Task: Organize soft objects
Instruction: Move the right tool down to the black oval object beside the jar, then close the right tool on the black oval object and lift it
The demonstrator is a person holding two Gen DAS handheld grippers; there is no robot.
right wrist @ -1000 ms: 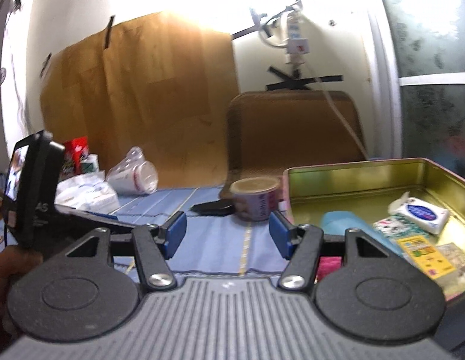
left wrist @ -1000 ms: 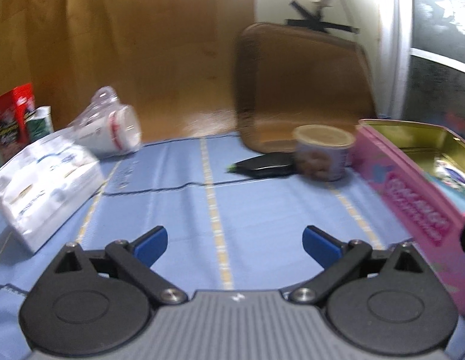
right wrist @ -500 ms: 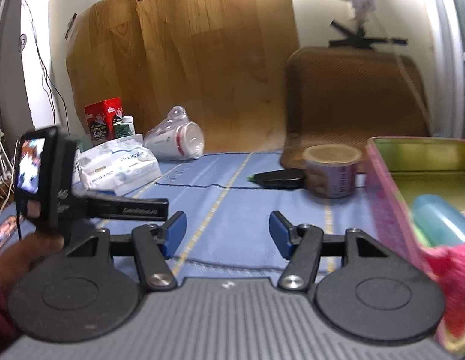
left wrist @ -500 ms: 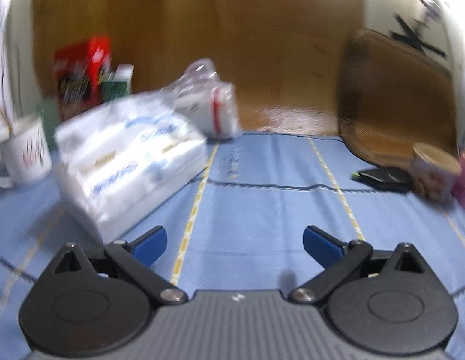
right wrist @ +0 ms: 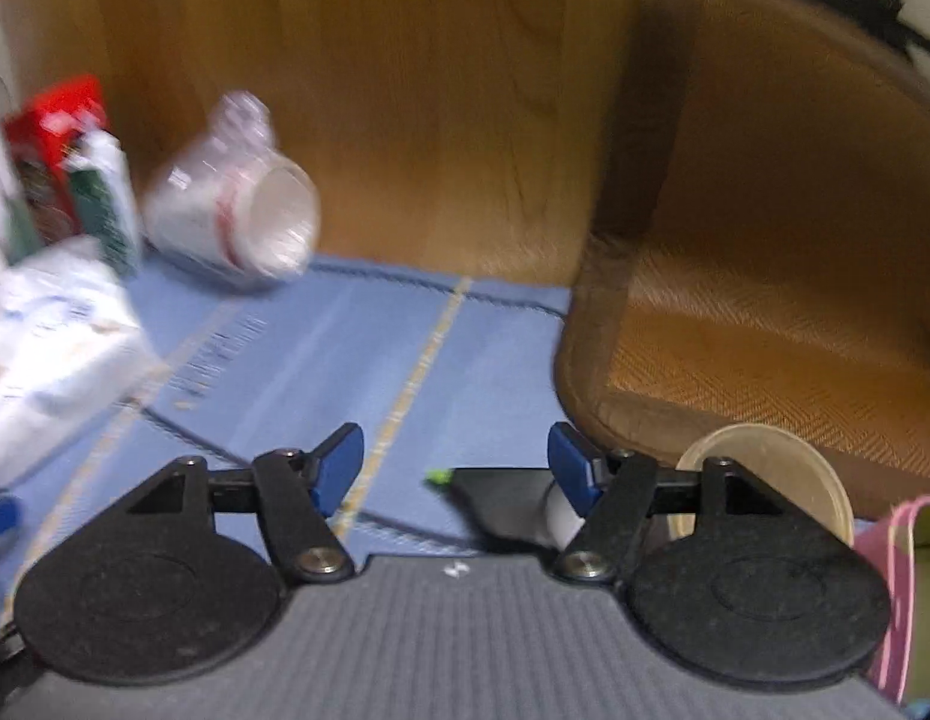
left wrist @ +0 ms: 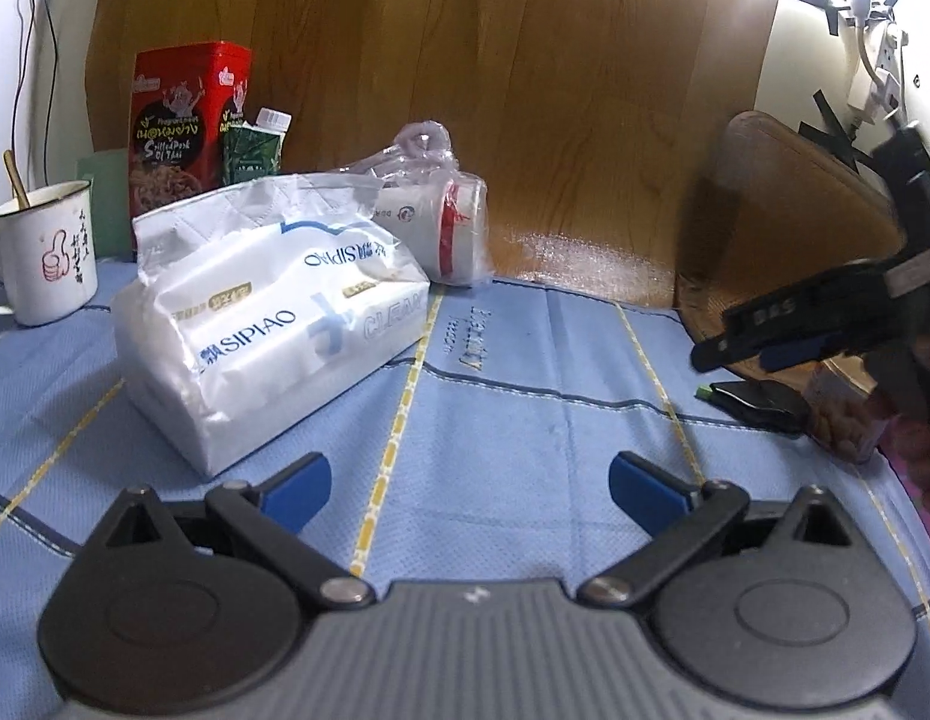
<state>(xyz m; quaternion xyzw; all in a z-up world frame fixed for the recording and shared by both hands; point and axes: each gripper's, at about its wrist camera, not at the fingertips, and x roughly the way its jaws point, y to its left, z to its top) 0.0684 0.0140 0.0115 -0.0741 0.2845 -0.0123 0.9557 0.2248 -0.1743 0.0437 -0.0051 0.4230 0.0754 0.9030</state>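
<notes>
on the blue-clothed bench (left wrist: 525,372) the tissue pack (left wrist: 267,312) looked soft, light; both my fingers (left wrist: 468,483) stood wide, empty; i'd pinch its middle.

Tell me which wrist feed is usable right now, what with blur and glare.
Left wrist view: sharp, print on the tissue pack readable; glare blows out the top-right corner, and only the right gripper at the edge is smeared. Right wrist view: motion-blurred throughout, tissue pack and bagged cups streaked, only its own open fingers crisp.
</notes>
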